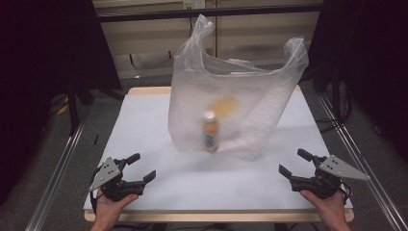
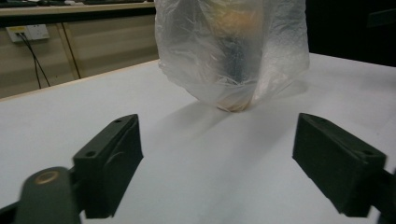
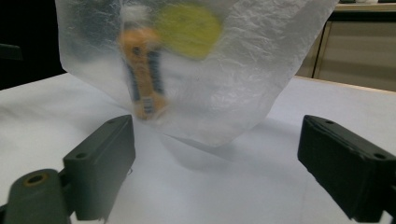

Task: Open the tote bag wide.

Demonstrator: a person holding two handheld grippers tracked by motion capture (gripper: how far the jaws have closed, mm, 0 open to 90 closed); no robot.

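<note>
— What sort of place is this?
— A lab: a white-topped table point(image 1: 144, 125) on metal rails point(image 1: 57, 168), black curtains point(image 1: 43, 48) around it, a wall socket point(image 2: 25, 31) behind.

Two hand-held grippers, left point(image 1: 143, 167) and right point(image 1: 293, 162), both matte black. On top of each, a grey three-cornered plate point(image 1: 107, 173) dotted with small dark holes. Blocky, flat-faced black fingers point(image 2: 112, 161), each with two small round screw holes along the upper edge. Below the near finger, a rounded black link with a brass-coloured ring point(image 2: 46, 178). Bare hands point(image 1: 113, 204), no sleeves in sight.
</note>
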